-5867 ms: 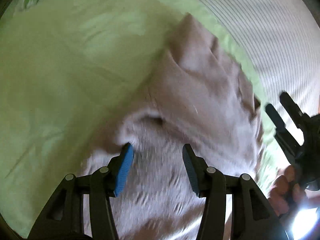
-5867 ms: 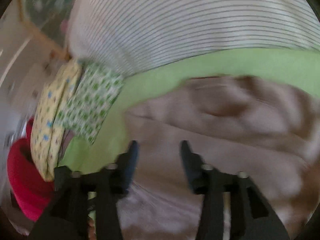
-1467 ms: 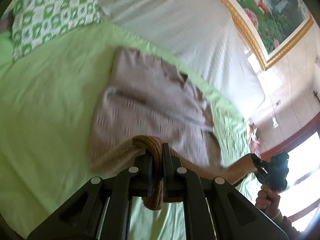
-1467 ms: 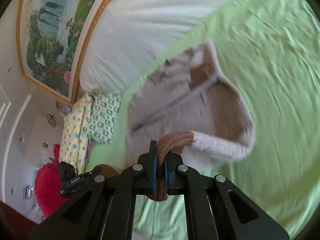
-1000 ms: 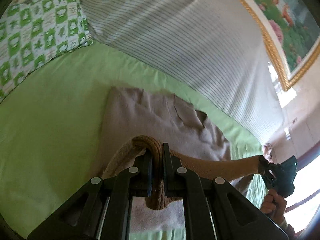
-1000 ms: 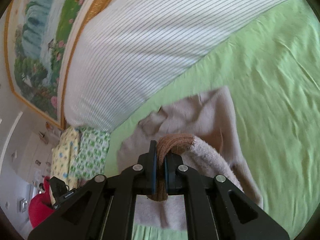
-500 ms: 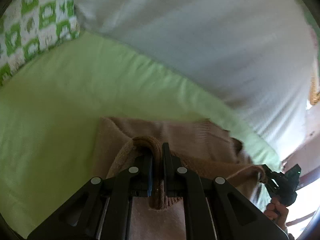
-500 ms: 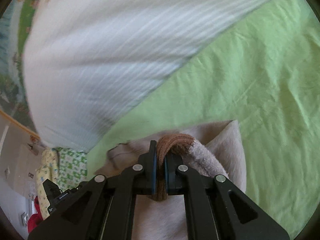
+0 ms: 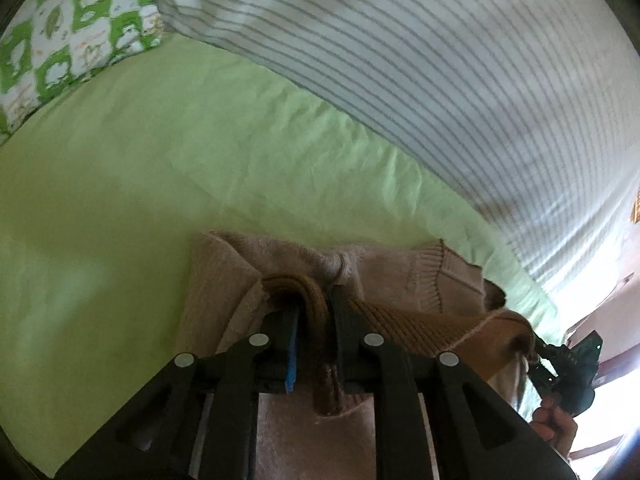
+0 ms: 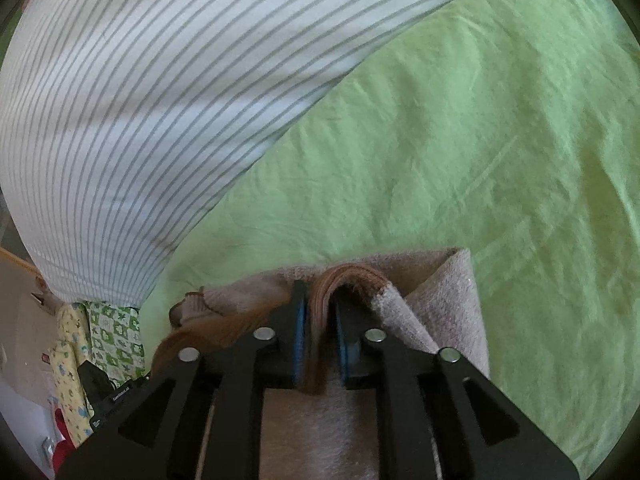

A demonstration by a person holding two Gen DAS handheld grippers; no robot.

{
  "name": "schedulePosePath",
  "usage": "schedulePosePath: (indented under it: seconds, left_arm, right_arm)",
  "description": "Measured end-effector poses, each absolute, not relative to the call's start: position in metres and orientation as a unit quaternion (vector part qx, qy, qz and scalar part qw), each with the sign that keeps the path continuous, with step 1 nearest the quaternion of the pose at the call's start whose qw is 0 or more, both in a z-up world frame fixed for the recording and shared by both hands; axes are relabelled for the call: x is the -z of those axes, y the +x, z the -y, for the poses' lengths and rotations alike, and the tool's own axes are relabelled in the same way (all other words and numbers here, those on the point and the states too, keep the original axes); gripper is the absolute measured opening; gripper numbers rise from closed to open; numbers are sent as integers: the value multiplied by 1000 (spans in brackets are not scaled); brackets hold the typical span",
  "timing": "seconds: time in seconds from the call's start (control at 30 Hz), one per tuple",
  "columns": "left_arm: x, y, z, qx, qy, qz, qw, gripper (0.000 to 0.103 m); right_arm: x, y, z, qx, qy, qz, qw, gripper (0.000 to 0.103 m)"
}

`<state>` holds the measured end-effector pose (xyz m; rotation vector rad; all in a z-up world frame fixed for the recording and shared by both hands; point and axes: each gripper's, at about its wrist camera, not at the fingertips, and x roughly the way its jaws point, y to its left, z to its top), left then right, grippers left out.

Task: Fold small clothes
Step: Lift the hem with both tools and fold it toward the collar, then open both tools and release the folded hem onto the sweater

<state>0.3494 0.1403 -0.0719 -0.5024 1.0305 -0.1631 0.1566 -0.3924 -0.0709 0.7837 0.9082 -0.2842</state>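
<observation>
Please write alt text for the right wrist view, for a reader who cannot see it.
The right gripper is shut on the brown ribbed hem of a beige sweater, folded over on a green bedsheet. A striped pillow fills the upper left, and the left gripper shows at the lower left edge.

The black two-finger right gripper [image 10: 319, 336], blue pads inside, is clamped on a ribbed brown hem [image 10: 348, 276] of a beige knitted sweater [image 10: 448, 304]. The sweater's fuzzy fold lies on the wrinkled light-green bed sheet [image 10: 460, 140]. Behind it rises a white bolster with thin grey stripes [image 10: 140, 100]. At lower left stand a green-and-white patterned pillow [image 10: 114, 336] and a yellow printed pillow [image 10: 70, 376], with the other black gripper [image 10: 110, 398] partly visible below them.
</observation>
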Motion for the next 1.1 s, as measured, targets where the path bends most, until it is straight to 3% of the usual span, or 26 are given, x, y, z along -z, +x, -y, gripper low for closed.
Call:
schedulePosePath:
  seconds: [0.03, 0.1, 0.13, 0.17, 0.47, 0.7, 0.77, 0.83, 0.9, 1.1]
  left_arm:
    - [68, 346, -142, 77, -239, -483, 839, 21]
    - [57, 338, -144, 70, -231, -475, 846, 28]
    - [50, 333, -144, 58, -221, -467, 854, 45]
    - [44, 329, -145, 49, -215, -459, 861, 54]
    - [15, 261, -124, 111, -201, -449, 864, 55]
    - [35, 207, -48, 223, -93, -481, 843, 55]
    - [41, 199, -31, 252, -61, -484, 836, 55]
    - [47, 196, -23, 276, -47, -487, 827, 55]
    - [56, 199, -17, 285, -31, -491, 822, 54]
    - [80, 247, -12, 276, -15, -509, 816, 48]
  right_arm:
    - [65, 155, 390, 138, 363, -420, 820, 36]
    - [51, 150, 386, 149, 351, -400, 834, 48]
    - [43, 147, 386, 154, 343, -392, 839, 49]
    - [39, 146, 385, 156, 338, -390, 842, 49]
    - [8, 118, 347, 108, 316, -387, 860, 49]
    - [35, 116, 247, -22, 188, -452, 872, 48]
    - [49, 118, 219, -69, 142, -477, 864, 43]
    - [62, 120, 205, -102, 118, -501, 851, 28]
    - [75, 125, 196, -127, 102, -519, 839, 22]
    - [112, 160, 208, -115, 90, -552, 821, 15]
